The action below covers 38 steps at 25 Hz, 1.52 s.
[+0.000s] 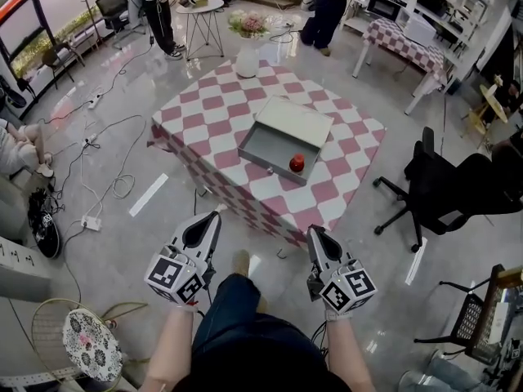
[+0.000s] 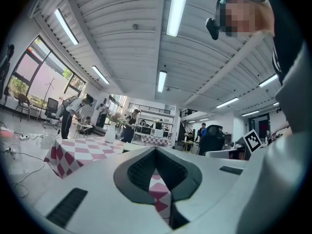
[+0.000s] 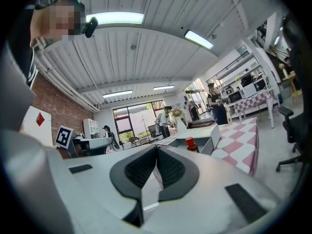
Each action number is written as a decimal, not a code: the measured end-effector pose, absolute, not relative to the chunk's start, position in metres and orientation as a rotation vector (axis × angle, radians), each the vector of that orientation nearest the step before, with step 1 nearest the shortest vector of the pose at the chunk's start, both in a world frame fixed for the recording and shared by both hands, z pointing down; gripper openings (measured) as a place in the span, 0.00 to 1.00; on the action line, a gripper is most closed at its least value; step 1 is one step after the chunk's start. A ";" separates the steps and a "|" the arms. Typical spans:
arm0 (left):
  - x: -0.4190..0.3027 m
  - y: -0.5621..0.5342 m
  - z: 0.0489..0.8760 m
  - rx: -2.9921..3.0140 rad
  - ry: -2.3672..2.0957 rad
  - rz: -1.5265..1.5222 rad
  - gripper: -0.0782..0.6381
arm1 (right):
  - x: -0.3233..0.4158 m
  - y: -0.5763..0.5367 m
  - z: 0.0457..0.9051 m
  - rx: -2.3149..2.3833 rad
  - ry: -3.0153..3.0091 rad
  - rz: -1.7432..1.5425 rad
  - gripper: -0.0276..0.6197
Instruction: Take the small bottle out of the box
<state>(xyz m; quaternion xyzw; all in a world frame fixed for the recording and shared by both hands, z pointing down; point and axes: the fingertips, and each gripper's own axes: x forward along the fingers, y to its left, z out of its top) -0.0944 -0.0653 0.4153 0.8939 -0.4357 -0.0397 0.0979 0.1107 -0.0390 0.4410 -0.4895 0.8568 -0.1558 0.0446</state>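
Evidently nothing is done yet: the small bottle (image 1: 297, 163) stands inside the open box (image 1: 263, 149) on the table (image 1: 221, 104), while the left gripper (image 1: 216, 215) and right gripper (image 1: 314, 230) hang well short, both closed and empty.

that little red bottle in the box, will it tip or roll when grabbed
The bottle stands upright and looks small and narrow, so a sideways nudge would probably tip it. It seems round, so once down it may roll, though the box walls should stop it. Being so small, it is probably light.
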 end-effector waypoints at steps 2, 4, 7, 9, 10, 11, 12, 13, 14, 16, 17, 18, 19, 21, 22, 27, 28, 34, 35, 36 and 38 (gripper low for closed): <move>-0.090 -0.072 0.415 2.653 -1.277 -0.121 0.13 | 0.114 -0.044 0.442 -1.510 2.610 -0.481 0.05; -0.085 -0.081 0.413 2.656 -1.261 -0.125 0.13 | 0.117 -0.049 0.443 -1.525 2.606 -0.481 0.05; -0.076 -0.094 0.418 2.661 -1.226 -0.135 0.13 | 0.120 -0.060 0.444 -1.545 2.610 -0.474 0.05; -0.071 -0.104 0.422 2.663 -1.206 -0.134 0.13 | 0.122 -0.069 0.446 -1.557 2.614 -0.472 0.05; -0.068 -0.109 0.423 2.661 -1.199 -0.131 0.13 | 0.123 -0.073 0.447 -1.561 2.617 -0.474 0.05; -0.067 -0.114 0.425 2.657 -1.195 -0.129 0.13 | 0.124 -0.077 0.448 -1.564 2.621 -0.476 0.05; -0.065 -0.119 0.426 2.655 -1.190 -0.129 0.13 | 0.124 -0.081 0.448 -1.568 2.625 -0.478 0.05; -0.064 -0.125 0.427 2.655 -1.184 -0.130 0.13 | 0.125 -0.086 0.449 -1.572 2.628 -0.479 0.05; -0.062 -0.131 0.428 2.656 -1.177 -0.131 0.13 | 0.126 -0.090 0.449 -1.578 2.629 -0.481 0.05; -0.059 -0.142 0.430 2.655 -1.165 -0.129 0.13 | 0.130 -0.099 0.451 -1.591 2.627 -0.484 0.05; -0.057 -0.147 0.432 2.654 -1.158 -0.128 0.13 | 0.131 -0.104 0.452 -1.595 2.625 -0.487 0.05; -0.055 -0.153 0.433 2.653 -1.152 -0.128 0.13 | 0.132 -0.109 0.453 -1.598 2.624 -0.490 0.05; -0.053 -0.159 0.433 2.654 -1.144 -0.127 0.13 | 0.132 -0.113 0.453 -1.600 2.624 -0.492 0.05; -0.048 -0.169 0.435 2.659 -1.124 -0.121 0.13 | 0.132 -0.122 0.454 -1.603 2.629 -0.490 0.05; -0.045 -0.175 0.435 2.663 -1.111 -0.115 0.13 | 0.131 -0.126 0.455 -1.605 2.635 -0.484 0.05; -0.031 -0.201 0.440 2.674 -1.056 -0.083 0.13 | 0.132 -0.147 0.462 -1.633 2.660 -0.458 0.05; -0.029 -0.207 0.441 2.674 -1.047 -0.078 0.13 | 0.133 -0.152 0.463 -1.639 2.663 -0.457 0.05; -0.018 -0.235 0.456 2.666 -0.976 -0.051 0.13 | 0.132 -0.176 0.474 -1.670 2.660 -0.473 0.05; -0.015 -0.240 0.458 2.665 -0.962 -0.048 0.13 | 0.132 -0.180 0.476 -1.677 2.660 -0.474 0.05; -0.012 -0.244 0.459 2.668 -0.947 -0.044 0.13 | 0.132 -0.184 0.477 -1.684 2.661 -0.474 0.05; -0.005 -0.254 0.461 2.671 -0.915 -0.040 0.13 | 0.133 -0.191 0.480 -1.701 2.663 -0.472 0.05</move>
